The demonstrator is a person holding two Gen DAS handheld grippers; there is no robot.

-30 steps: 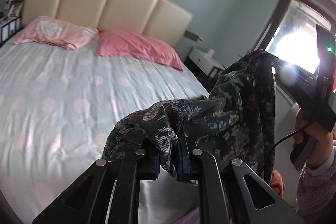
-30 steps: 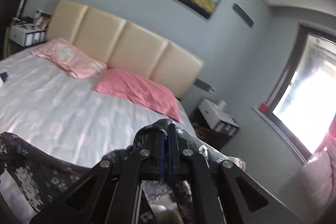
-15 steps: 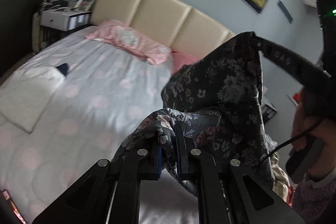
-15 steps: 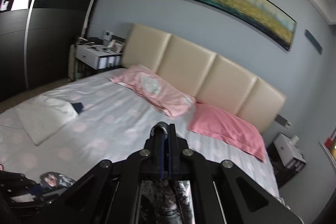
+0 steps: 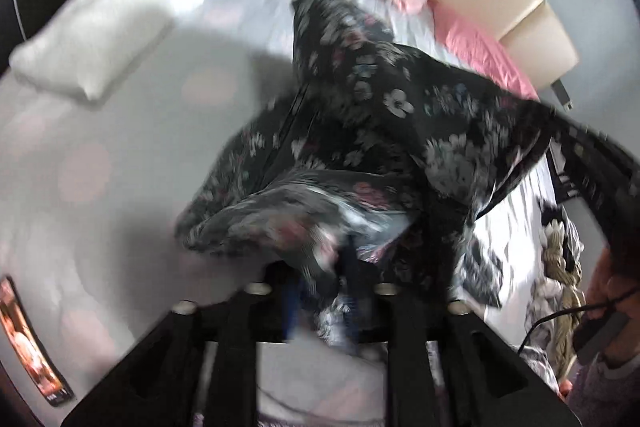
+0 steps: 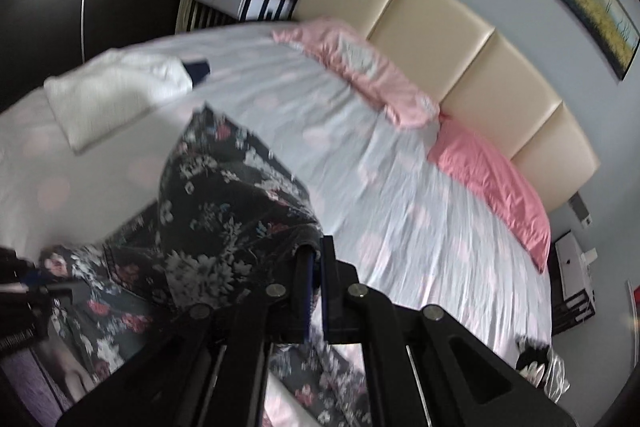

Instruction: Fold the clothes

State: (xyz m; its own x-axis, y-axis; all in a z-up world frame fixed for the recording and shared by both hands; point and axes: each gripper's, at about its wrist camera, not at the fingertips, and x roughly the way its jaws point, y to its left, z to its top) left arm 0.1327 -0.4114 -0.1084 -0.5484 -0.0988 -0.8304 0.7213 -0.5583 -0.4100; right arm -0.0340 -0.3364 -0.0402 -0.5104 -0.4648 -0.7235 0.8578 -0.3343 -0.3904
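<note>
A dark floral garment (image 5: 376, 131) hangs in the air over the bed, stretched between both grippers and blurred by motion. My left gripper (image 5: 320, 291) is shut on a bunched edge of it at the bottom of the left wrist view. My right gripper (image 6: 314, 267) is shut on another edge of the same garment (image 6: 224, 211), which billows to its left. The right gripper also shows in the left wrist view (image 5: 592, 171) at the far right, holding the cloth's upper corner.
The bed (image 6: 400, 203) has a pale spotted sheet, two pink pillows (image 6: 492, 179) by the beige headboard (image 6: 448, 39), and a folded white garment (image 6: 116, 95) at the far left. A pile of clothes (image 5: 560, 267) lies at the right. Nightstands stand on both sides.
Both grippers have swung down and left toward the bed, carrying the floral garment. The cloth has flung open and spread out over the sheet.
</note>
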